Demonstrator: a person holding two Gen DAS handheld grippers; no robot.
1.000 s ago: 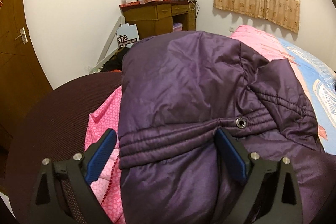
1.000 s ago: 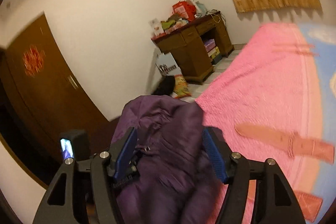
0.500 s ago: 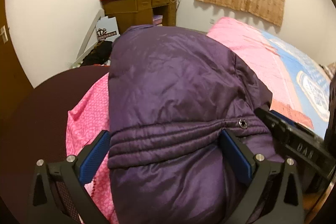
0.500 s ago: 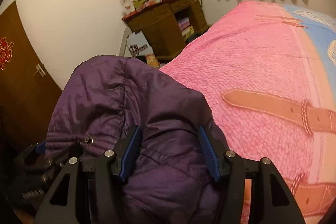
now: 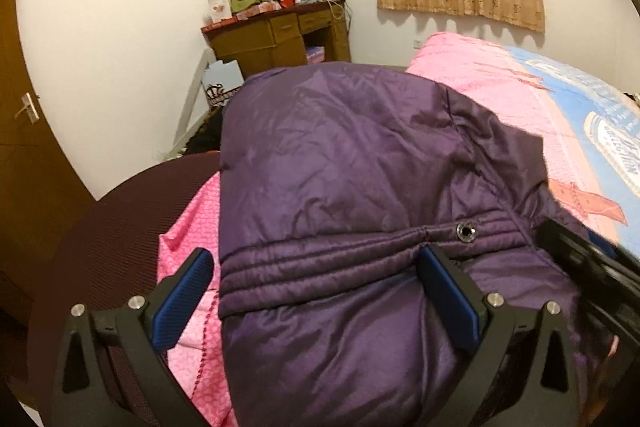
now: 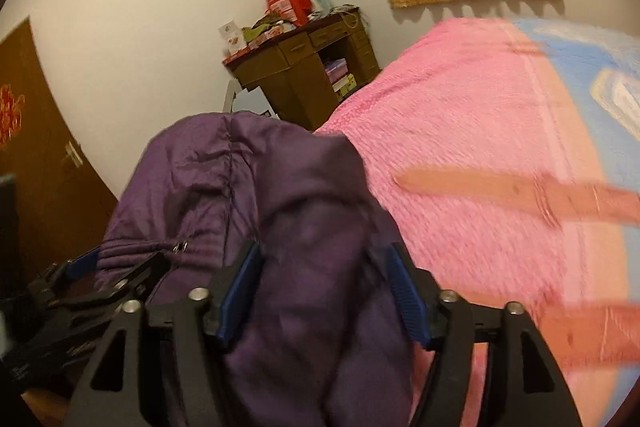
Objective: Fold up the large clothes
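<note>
The purple padded jacket (image 5: 360,187) lies bunched on the near end of the bed (image 5: 500,95), on its pink blanket (image 6: 460,131), and fills the foreground of both views. The left gripper (image 5: 316,291) has its jaws spread wide around the jacket's elasticated hem, right pad pressed to the fabric, left pad clear of it beside the pink cloth. The right gripper (image 6: 324,283) is clamped on a thick fold of jacket (this view is motion-blurred). Beyond the bed's foot stands a cluttered wooden desk (image 5: 276,35).
</note>
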